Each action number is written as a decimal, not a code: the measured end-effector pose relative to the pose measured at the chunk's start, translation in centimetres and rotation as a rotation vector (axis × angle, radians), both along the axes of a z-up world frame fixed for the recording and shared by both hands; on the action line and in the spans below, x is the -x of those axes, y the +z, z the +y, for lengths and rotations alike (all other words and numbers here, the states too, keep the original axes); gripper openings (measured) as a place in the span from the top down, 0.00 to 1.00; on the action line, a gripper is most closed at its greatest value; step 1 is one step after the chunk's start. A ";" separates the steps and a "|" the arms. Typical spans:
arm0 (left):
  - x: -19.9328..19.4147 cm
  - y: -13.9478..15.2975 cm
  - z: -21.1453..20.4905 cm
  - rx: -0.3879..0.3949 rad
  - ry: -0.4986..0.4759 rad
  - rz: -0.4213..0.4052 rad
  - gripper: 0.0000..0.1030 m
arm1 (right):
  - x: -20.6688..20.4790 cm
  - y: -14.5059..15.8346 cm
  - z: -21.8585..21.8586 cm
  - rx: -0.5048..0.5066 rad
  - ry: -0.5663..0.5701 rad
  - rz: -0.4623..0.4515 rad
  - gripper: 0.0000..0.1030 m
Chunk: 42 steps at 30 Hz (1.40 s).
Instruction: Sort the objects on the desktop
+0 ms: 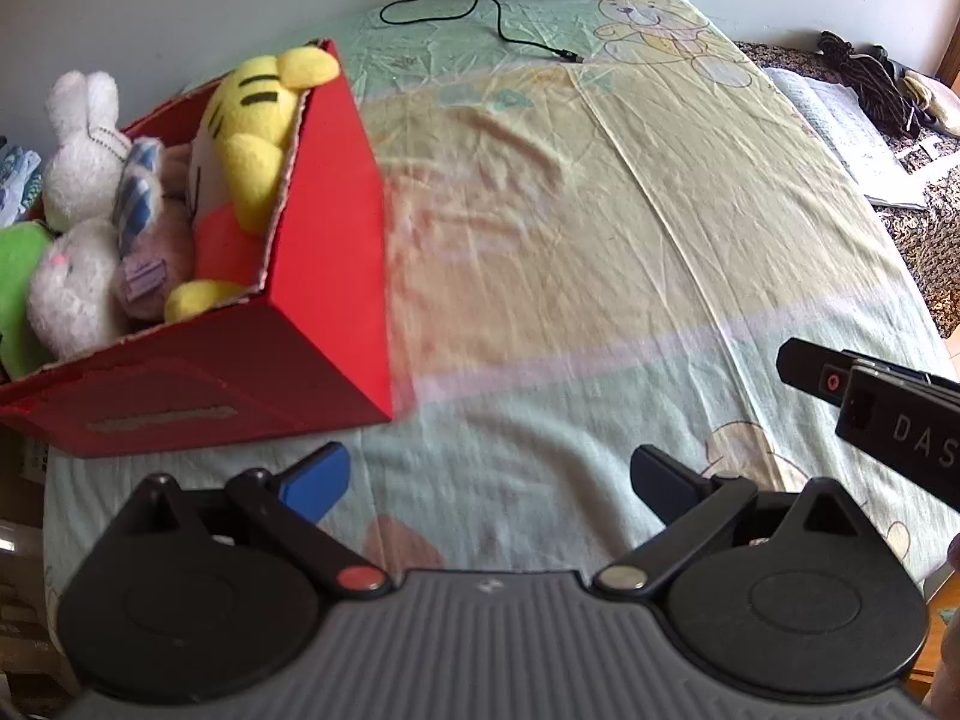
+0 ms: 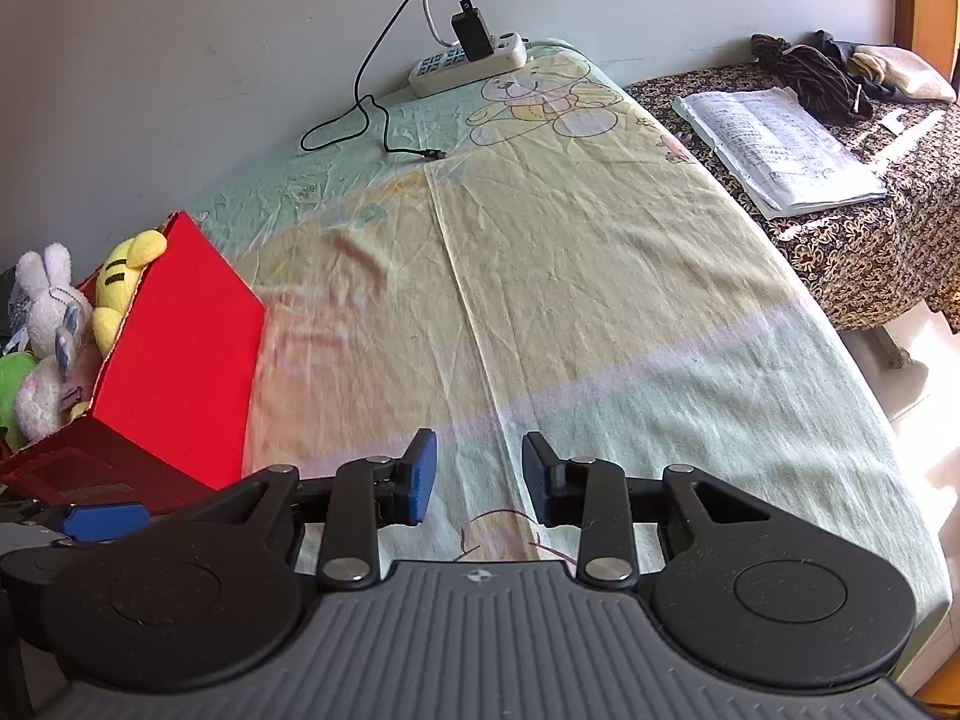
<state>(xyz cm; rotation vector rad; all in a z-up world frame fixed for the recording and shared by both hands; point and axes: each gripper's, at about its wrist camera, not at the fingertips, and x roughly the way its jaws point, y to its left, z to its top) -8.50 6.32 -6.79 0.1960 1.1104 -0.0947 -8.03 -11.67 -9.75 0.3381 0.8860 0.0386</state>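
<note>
Left tool (image 1: 489, 474): fingers spread wide, nothing between them, hovering over the near end of the surface (image 1: 600, 240).
Right tool (image 2: 479, 477): fingers parted with a clear gap, nothing held, also above the near end.
Surface: covered with a pale green and yellow sheet printed with cartoon bears; middle bare.
Red box (image 1: 324, 276): cardboard, open top, standing at the left edge of the surface, near the left tool.
Yellow striped plush (image 1: 252, 120): inside the box, leaning against its right wall, head above the rim.
White rabbit plush (image 1: 84, 144): at the far left of the box, ears upright.
Second white rabbit plush (image 1: 72, 288): in the box, lower, beside a green plush (image 1: 18, 282).
Power strip (image 2: 468, 63): far end, by the wall, black plug seated.
Black cable (image 2: 372, 114): looping from the plug onto the sheet.
Open book (image 2: 780, 150): on the patterned cloth to the right, well apart from the box.
</note>
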 end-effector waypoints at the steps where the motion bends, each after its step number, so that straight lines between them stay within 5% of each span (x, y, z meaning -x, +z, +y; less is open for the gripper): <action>1: -0.1 -0.1 0.2 -0.001 0.005 0.002 0.03 | -0.1 0.0 0.1 0.002 0.004 0.001 0.66; 23: 1.1 0.6 8.2 -0.023 0.186 -0.024 0.03 | -0.8 0.9 8.2 0.057 0.219 -0.051 0.61; 42: -1.2 6.4 18.5 0.009 0.150 -0.134 0.02 | -0.9 8.0 18.2 0.099 0.228 -0.155 0.61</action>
